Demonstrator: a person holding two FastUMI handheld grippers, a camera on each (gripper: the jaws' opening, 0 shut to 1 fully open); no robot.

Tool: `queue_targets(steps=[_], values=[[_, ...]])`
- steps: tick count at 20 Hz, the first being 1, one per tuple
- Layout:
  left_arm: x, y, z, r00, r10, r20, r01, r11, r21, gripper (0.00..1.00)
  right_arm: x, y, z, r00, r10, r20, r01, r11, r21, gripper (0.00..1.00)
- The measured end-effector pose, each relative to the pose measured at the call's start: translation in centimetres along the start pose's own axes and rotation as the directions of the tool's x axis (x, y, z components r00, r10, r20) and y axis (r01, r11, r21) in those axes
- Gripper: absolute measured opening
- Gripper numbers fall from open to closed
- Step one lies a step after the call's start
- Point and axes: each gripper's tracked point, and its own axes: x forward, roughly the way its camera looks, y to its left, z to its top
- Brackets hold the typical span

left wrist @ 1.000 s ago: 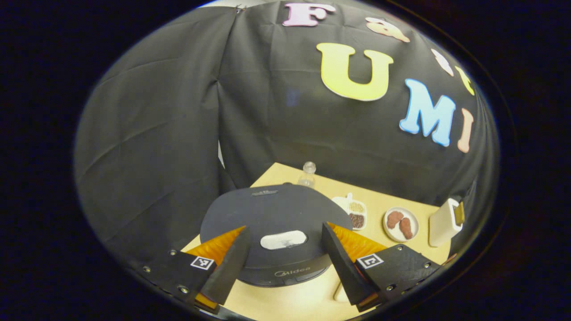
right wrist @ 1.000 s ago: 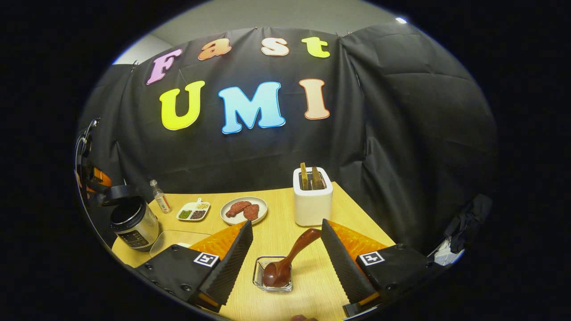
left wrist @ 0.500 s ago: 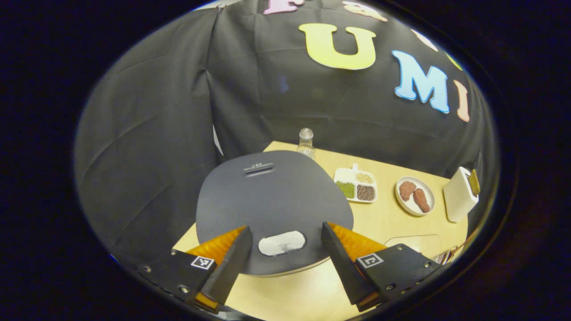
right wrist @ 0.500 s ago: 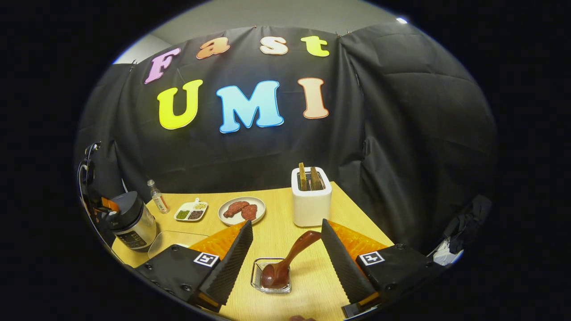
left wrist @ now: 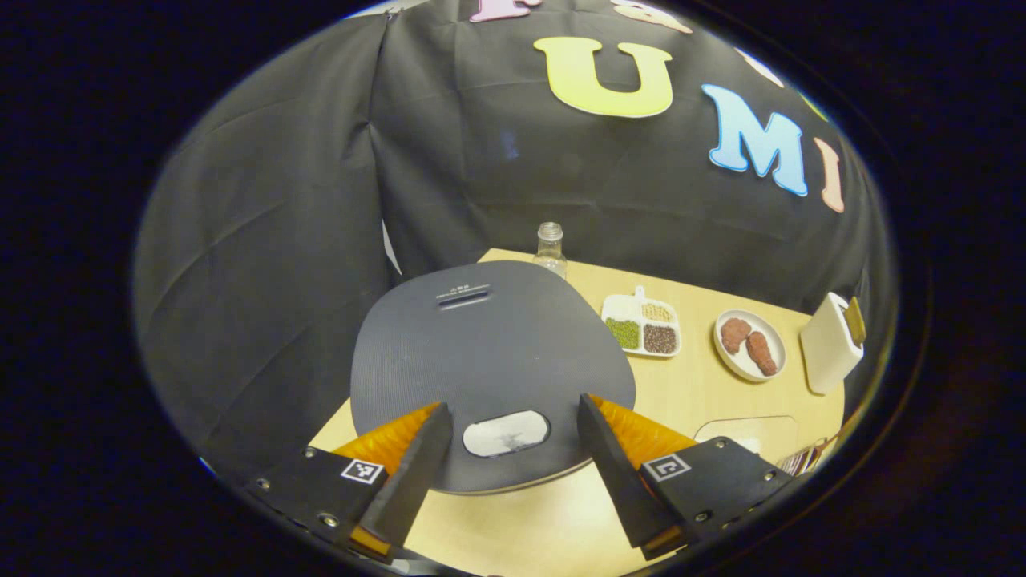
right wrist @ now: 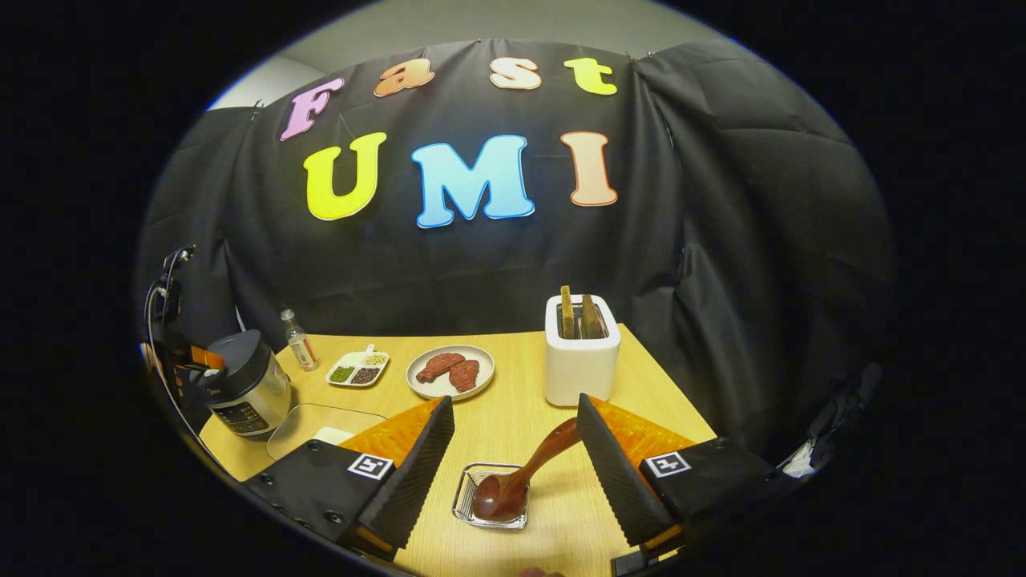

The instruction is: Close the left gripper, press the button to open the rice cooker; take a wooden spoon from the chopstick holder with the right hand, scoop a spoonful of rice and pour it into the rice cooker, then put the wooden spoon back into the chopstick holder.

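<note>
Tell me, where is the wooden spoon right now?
In the right gripper view, the spoon leans in the small holder near the table's front edge, between the open right tool's fingers, in front of the toaster.

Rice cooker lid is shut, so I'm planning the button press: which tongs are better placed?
Left tongs: open, straddling the button on the rice cooker. Right tongs flank the wooden spoon.

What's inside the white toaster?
Two brownish slices stand upright in the slots of the white toaster, their tops poking out above it. Their lower parts are hidden inside, so how far down they go cannot be seen.
</note>
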Motion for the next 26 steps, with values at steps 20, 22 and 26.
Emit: queue_targets(steps=[20,22,26], values=[[-20.8,-4.0,12.5,0.895,-0.119,0.431,0.076,0.990,0.115,0.99,-1.6,-1.6,10.3,0.976,0.066,0.208,-0.063,0.998,-0.021,0.98],[-24.5,-3.9,13.7,0.865,-0.161,0.476,0.123,0.986,0.111,0.96,-4.3,-2.0,11.6,0.973,0.030,0.227,-0.025,0.999,-0.024,0.98],[-30.4,-2.1,15.0,0.789,-0.210,0.577,0.192,0.977,0.093,0.98,-10.4,-2.2,13.1,0.959,-0.011,0.284,0.026,0.999,-0.048,0.98]])
